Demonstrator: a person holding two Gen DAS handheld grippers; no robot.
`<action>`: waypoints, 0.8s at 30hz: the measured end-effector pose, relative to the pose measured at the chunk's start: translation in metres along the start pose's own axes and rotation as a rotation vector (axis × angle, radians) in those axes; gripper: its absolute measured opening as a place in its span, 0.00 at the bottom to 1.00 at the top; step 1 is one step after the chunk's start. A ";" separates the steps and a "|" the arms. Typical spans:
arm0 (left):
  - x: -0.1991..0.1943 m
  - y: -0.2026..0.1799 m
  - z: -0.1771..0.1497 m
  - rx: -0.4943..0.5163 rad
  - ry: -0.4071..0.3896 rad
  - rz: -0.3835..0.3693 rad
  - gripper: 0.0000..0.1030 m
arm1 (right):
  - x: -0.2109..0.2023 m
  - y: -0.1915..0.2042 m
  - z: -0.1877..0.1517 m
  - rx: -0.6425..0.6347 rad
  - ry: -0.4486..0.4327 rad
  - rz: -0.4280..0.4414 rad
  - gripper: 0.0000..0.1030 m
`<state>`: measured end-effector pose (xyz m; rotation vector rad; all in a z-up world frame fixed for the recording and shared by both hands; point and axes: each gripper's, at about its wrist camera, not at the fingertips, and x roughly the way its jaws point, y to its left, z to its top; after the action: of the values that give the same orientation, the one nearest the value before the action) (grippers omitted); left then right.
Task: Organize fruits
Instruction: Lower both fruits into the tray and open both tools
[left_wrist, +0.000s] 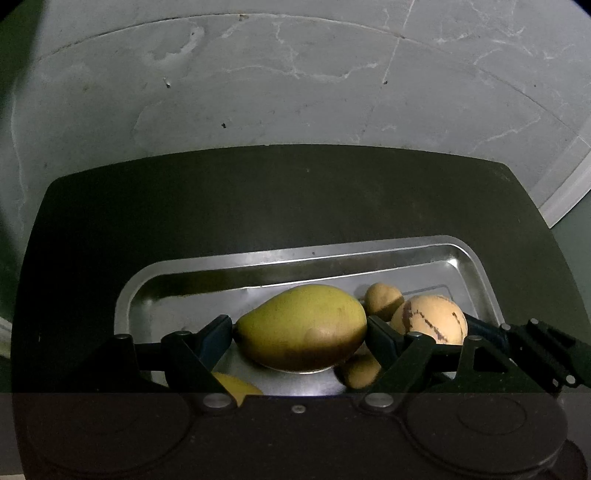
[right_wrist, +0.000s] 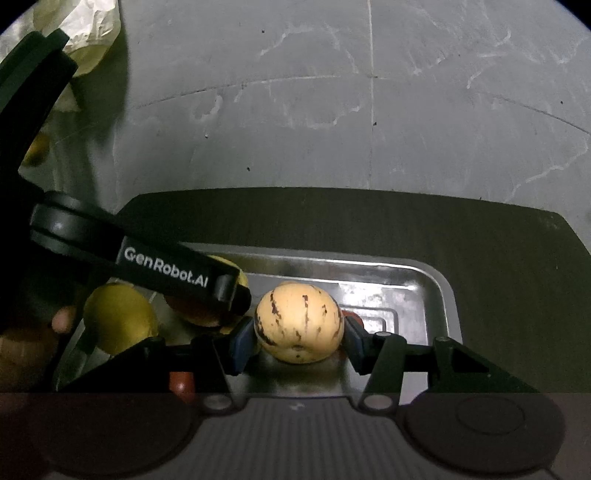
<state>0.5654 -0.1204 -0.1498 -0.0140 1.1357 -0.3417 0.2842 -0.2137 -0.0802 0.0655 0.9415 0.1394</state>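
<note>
1. Left wrist view: your left gripper (left_wrist: 300, 328) is clamped on a yellow-green mango (left_wrist: 301, 326), one pad at each end, over the steel tray (left_wrist: 476, 266). Its underside is lost in shadow, so whether it touches the tray floor can't be told.
2. Same view: the gripper's linkage cuts off a yellow fruit (left_wrist: 236, 387) at lower left and a tan fruit (left_wrist: 360, 369) under the mango. A small tan fruit (left_wrist: 383, 301) sits behind, just beside the striped melon (left_wrist: 428, 321).
3. Right wrist view: your right gripper (right_wrist: 300, 334) is pinching that striped melon (right_wrist: 298, 321) from both sides, above the tray (right_wrist: 439, 288).
4. Same view: the left gripper's arm, marked GenRobot.AI, crosses at left and hides most of the fruit behind it. A yellow fruit (right_wrist: 118, 317) shows beside it; red bits (right_wrist: 181, 384) below are too cut off to identify. A crumpled pale bag (right_wrist: 88, 33) lies on the floor, top left.
</note>
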 end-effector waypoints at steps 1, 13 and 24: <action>0.000 0.000 0.001 -0.002 0.000 0.000 0.78 | 0.001 0.000 0.002 -0.001 -0.002 -0.002 0.54; -0.002 0.003 0.002 -0.016 0.000 -0.006 0.78 | 0.007 0.002 0.010 -0.023 -0.007 -0.016 0.55; -0.011 0.008 0.004 -0.043 -0.011 0.011 0.82 | 0.008 0.003 0.011 -0.012 -0.009 -0.029 0.59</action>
<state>0.5671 -0.1110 -0.1400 -0.0476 1.1313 -0.3068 0.2976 -0.2091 -0.0800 0.0416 0.9317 0.1176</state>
